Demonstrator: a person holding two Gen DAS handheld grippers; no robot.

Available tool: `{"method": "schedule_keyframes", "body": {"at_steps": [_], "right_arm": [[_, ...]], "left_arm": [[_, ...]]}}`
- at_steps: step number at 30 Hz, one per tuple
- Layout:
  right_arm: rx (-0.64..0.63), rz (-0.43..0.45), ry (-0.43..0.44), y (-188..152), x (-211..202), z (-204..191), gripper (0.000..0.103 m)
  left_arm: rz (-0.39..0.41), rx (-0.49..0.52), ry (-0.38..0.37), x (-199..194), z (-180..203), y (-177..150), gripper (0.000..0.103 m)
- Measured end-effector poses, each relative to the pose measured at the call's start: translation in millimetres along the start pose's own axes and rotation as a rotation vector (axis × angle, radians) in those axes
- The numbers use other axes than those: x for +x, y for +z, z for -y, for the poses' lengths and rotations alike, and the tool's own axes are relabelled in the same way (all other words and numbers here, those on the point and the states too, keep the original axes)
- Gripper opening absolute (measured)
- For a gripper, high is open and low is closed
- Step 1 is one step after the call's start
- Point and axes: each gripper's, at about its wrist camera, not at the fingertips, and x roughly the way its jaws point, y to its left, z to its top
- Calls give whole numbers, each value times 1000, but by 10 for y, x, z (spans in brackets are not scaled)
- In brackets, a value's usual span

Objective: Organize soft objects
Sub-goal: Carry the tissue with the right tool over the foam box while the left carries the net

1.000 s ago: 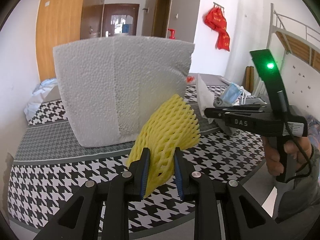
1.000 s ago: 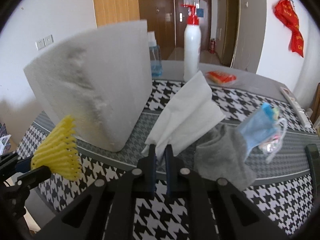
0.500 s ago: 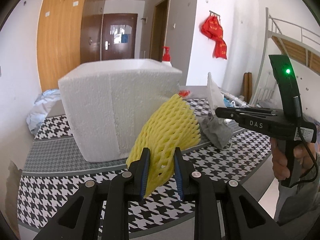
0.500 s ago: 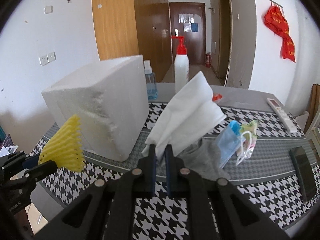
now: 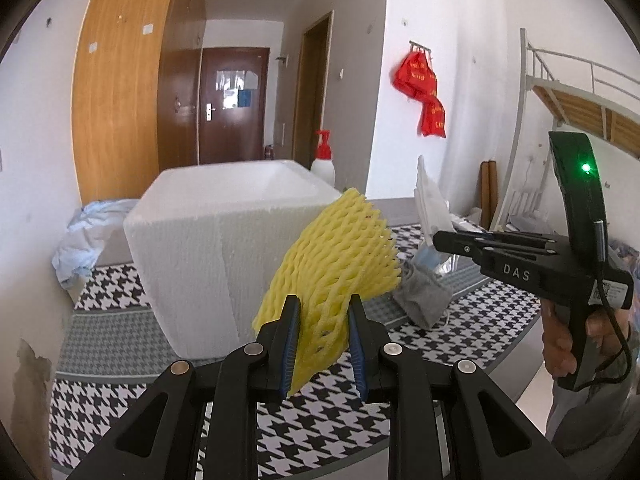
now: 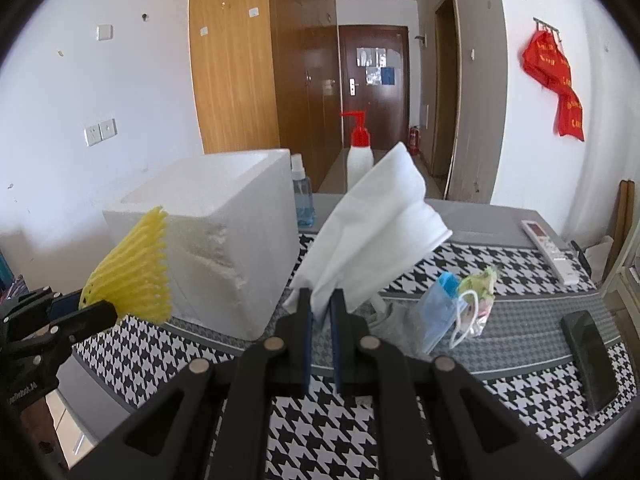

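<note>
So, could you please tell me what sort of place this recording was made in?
Most likely a dorm-style bedroom or small flat. A raised bunk bed with a white metal rail stands by the wall, a wooden wardrobe lines the entry to a brown door, and red bags hang from wall hooks.

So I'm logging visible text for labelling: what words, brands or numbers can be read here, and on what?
"DAS": on the side of the right tool.
White sticker on that tool's body: too small to read.
Gold characters on the red bags: blurred.
Pale lettering on the left tool: unreadable.
Papers on the door: unreadable.
</note>
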Motion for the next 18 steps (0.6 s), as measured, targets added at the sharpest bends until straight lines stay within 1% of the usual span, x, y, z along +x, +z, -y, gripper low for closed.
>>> {"method": "schedule_keyframes", "body": {"at_steps": [12,18], "right_arm": [[-15,55,8,168,-125,-17,11],[-36,84,10,245,-162,-71,11]], "left_arm": [[71,6,37,-96,-52,246,25],[95,-5,88,-106,-120,328,25]]}}
